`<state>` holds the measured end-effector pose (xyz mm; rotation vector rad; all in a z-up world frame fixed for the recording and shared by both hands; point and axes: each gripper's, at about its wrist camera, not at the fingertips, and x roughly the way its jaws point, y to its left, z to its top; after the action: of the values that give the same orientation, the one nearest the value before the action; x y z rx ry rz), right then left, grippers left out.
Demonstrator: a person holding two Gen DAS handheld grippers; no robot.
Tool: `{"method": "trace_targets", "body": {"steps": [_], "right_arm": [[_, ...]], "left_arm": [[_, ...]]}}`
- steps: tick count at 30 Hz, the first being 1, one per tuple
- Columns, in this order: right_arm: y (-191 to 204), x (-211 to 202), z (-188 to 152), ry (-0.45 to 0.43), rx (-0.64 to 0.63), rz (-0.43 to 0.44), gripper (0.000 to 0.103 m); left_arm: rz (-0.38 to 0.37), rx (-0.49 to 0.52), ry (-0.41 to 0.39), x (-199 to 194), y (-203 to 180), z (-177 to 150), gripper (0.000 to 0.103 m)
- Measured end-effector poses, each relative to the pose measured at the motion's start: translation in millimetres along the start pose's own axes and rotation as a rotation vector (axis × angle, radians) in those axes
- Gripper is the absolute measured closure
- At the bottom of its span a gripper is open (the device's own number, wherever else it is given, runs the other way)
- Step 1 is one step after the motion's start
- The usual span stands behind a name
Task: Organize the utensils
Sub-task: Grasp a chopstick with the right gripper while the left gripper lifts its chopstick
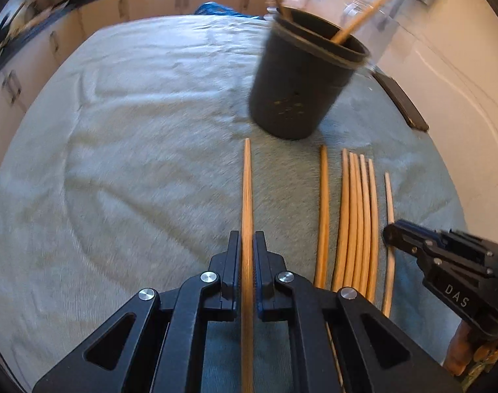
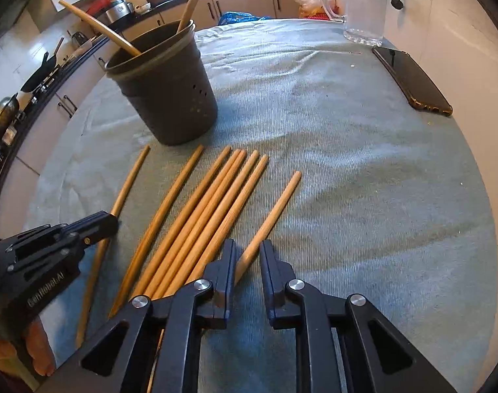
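Several wooden chopsticks [image 2: 200,216] lie side by side on the grey cloth, also in the left wrist view [image 1: 357,219]. A dark grey utensil holder [image 2: 165,88] stands behind them with two chopsticks inside; it also shows in the left wrist view [image 1: 301,75]. My left gripper [image 1: 247,239] is shut on the leftmost chopstick [image 1: 247,190], which lies along the cloth; this gripper shows in the right wrist view [image 2: 101,224]. My right gripper [image 2: 248,247] is open around the near end of the rightmost chopstick [image 2: 272,216]; it shows in the left wrist view [image 1: 393,234].
A black phone [image 2: 412,82] lies at the right edge of the cloth. A clear glass jug [image 2: 363,6] stands at the back right. Kitchen cabinets and a counter with pots run along the back and left. A white wall is at the right.
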<state>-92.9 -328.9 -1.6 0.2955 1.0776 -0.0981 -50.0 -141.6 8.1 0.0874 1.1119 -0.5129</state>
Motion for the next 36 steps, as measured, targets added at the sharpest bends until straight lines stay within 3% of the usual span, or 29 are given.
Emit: {"method": "trace_targets", "body": {"steps": [3,5,8,13,22,25,27,30,36], "right_arm": [[-7,-1,3,0.034,-0.066,-0.038,0.089],[-14,0,6,0.067,-0.095,-0.071,0.089],[-28,0,12,0.095,-0.082,-0.104,0.088],[-43,5,24,0.125,-0.031,-0.082,0.087],[-33,18,50,0.159,-0.040,-0.150,0.087],[-31,21,55,0.155,-0.049,-0.151,0.087],[-31,21,56,0.137,-0.062,-0.151,0.095],[-32,14,50,0.097,-0.060,-0.118,0.097],[-31,-45,35,-0.089,-0.039,-0.021,0.097]], "left_arm": [[-0.033,-0.123,0.030,-7,12,-10,0.096],[-0.045,-0.148,0.048,-10,15,-13,0.096],[-0.064,-0.155,0.080,-9,17,-11,0.096],[-0.065,-0.142,0.112,-2,20,7,0.095],[-0.065,-0.138,0.153,10,18,29,0.095],[-0.053,-0.114,0.136,9,15,28,0.096],[-0.033,-0.090,0.111,6,12,25,0.097],[-0.034,-0.095,0.075,-3,12,19,0.097],[-0.028,-0.022,-0.090,-67,0,5,0.097]]}}
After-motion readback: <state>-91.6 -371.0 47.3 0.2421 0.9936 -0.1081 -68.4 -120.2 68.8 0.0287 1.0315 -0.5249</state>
